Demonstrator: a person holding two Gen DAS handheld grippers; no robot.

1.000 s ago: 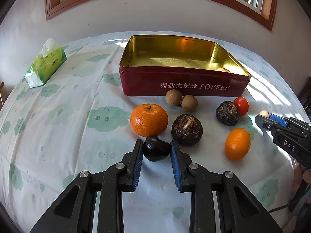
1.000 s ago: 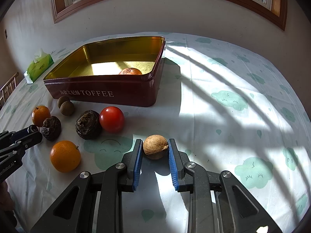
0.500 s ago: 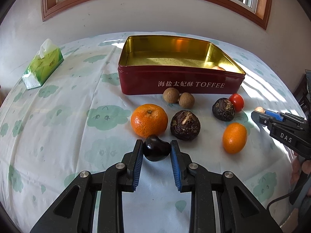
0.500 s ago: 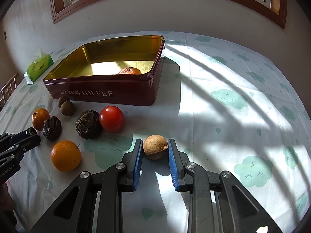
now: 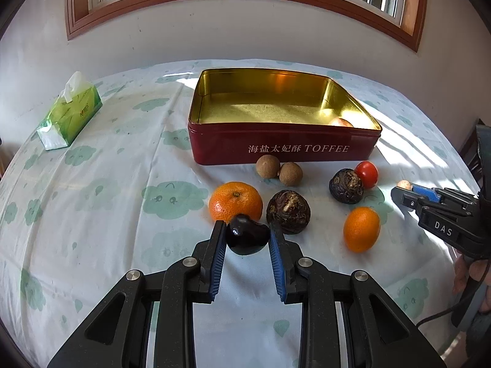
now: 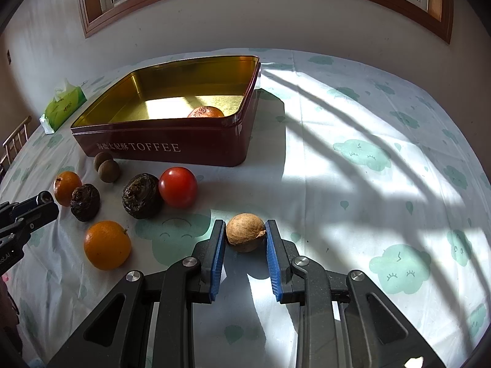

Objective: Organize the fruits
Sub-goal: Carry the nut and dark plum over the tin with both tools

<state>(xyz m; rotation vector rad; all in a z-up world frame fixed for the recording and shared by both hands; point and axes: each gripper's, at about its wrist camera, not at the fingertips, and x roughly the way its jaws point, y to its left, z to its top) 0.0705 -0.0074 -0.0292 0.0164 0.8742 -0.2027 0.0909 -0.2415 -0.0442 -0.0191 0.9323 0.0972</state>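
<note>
My left gripper (image 5: 247, 230) is shut on a dark glossy fruit (image 5: 245, 240), just in front of a mandarin (image 5: 235, 201). My right gripper (image 6: 245, 230) is shut on a tan round fruit (image 6: 245, 232) low over the cloud-print tablecloth. The red toffee tin (image 5: 282, 147) stands open behind, with one reddish fruit (image 6: 205, 112) inside. In front of it lie two brown longans (image 5: 268, 166), two dark wrinkled fruits (image 5: 288, 211), a tomato (image 5: 366, 174) and a small orange (image 5: 361, 229). In the left wrist view the right gripper (image 5: 405, 188) shows at the right edge.
A green tissue pack (image 5: 69, 113) lies at the table's far left. A white wall with a wood-framed window runs behind the table. A chair back (image 6: 15, 141) shows past the left table edge. The tablecloth right of the tin is sunlit.
In the left wrist view the tin and loose fruits sit slightly lower in frame, and the held dark fruit now overlaps the mandarin. The right gripper and its tan fruit have not moved.
</note>
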